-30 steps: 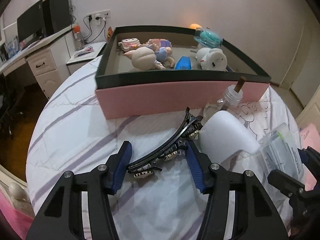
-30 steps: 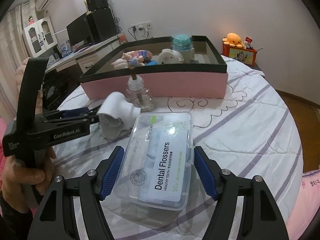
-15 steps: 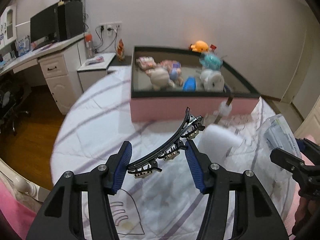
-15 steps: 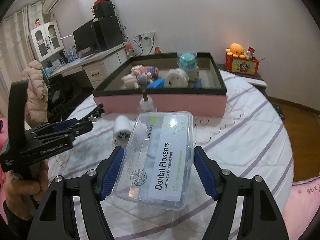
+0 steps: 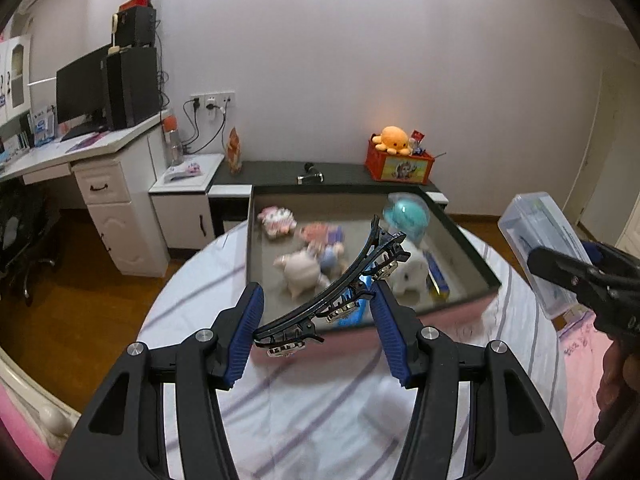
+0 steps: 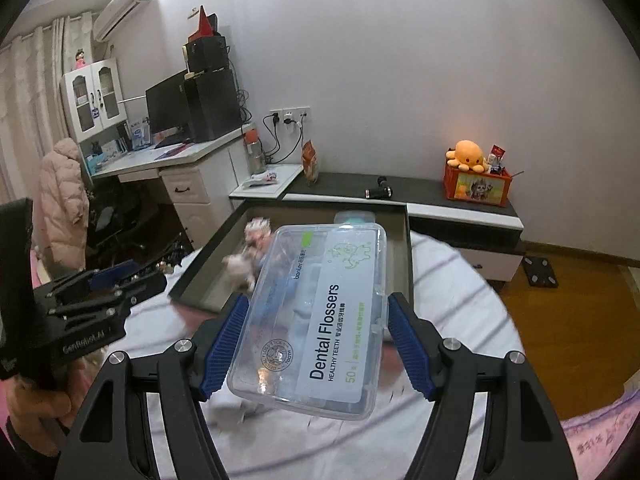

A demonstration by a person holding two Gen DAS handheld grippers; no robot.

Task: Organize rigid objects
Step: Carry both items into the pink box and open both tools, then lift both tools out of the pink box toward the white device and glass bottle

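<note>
- Left tool (image 5: 316, 320) pinches a long black hair clip (image 5: 340, 280) between its blue ribbed pads; the clip runs slantwise from lower left to upper right, its curved spine on top and small metal-tipped teeth underneath.
- Right tool (image 6: 316, 336) grips a clear plastic box of dental flossers (image 6: 316, 312) across its width, the pads pressing on both long sides, the printed label facing up.
- Left wrist view alone shows the hair clip up close; in the right wrist view the left tool (image 6: 120, 280) appears only side-on at the left edge, with a hand (image 6: 36, 396) wrapped round its handle below.
- Right wrist view alone shows the box label; in the left wrist view the same flosser box (image 5: 540, 252) is seen end-on at the right edge, held up by the right tool (image 5: 584, 276).
- Both tools point downward at a slant, held above a round surface under a white cloth with purple stripes (image 5: 320, 408).
- Beyond the tools lies an open tray (image 5: 472, 256) with dark rim and pink outer wall, in the middle of both views.
- Inside it are blurred soft toys (image 5: 304, 268), a teal round thing (image 5: 408, 212) and a white figure (image 5: 408, 276).
- An orange plush octopus (image 6: 466, 154) sits on a red crate (image 6: 478, 186) at the far wall.
</note>
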